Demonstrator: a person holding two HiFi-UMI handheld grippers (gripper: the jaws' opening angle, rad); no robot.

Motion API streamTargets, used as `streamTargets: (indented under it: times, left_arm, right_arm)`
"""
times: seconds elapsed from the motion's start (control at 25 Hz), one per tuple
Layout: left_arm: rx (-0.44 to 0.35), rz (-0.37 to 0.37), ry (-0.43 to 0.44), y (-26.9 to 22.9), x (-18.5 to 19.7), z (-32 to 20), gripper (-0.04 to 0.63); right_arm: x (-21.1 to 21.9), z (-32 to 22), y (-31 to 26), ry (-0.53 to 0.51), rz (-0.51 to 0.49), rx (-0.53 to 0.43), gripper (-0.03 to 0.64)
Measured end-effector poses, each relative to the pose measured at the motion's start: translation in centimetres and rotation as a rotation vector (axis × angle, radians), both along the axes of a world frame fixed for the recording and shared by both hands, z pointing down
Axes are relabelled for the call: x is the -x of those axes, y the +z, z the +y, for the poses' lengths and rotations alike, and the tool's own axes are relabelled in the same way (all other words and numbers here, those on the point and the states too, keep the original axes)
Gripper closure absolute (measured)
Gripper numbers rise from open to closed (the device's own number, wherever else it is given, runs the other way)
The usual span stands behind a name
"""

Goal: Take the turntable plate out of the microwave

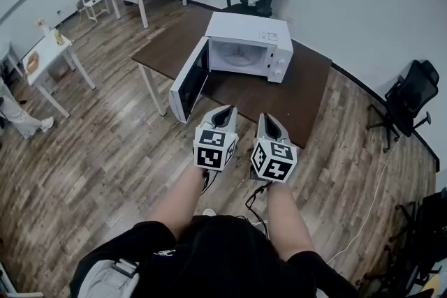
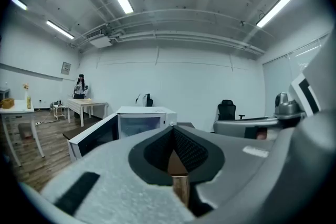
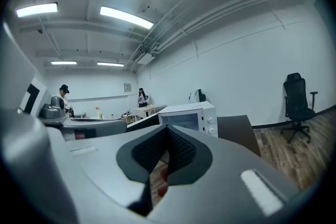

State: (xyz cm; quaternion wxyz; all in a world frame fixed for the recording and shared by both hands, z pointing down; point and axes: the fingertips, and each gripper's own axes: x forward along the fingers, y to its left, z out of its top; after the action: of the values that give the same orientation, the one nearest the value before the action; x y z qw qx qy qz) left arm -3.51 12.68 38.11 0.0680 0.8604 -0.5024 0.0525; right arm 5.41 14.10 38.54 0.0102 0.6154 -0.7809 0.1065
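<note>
Open wooden floor lies between me and the desk. The microwave door stands open leftward, over the desk edge; its cavity faces me unblocked. An office chair stands well right.

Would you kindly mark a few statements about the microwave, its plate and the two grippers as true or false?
1. The microwave has its door open. True.
2. The turntable plate has been taken out. False: it sits inside the microwave.
3. The left gripper is shut and empty. True.
4. The right gripper grips the door. False: it is shut on nothing, apart from the microwave.
5. The microwave stands on a dark table. True.
</note>
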Motion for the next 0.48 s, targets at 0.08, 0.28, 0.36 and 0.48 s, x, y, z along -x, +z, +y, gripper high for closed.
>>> streamTargets:
  times: [0.08,0.28,0.36,0.48]
  left_arm:
    - [0.002,-0.004,0.005,0.3,0.1,-0.5,0.586]
    - [0.002,-0.008,0.009,0.5,0.5,-2.1,0.586]
    - [0.002,-0.007,0.012,0.6,0.8,-2.9,0.586]
    - [0.008,-0.009,0.023,1.1,1.3,-3.8,0.586]
  right_arm:
    - [0.1,-0.4,0.3,0.001,-0.02,0.004,0.609]
    - [0.7,-1.9,0.6,0.008,-0.002,0.008,0.609]
    - [1.1,-2.5,0.8,0.015,0.004,0.01,0.609]
    - [1.6,-3.3,1.2,0.031,0.008,0.013,0.609]
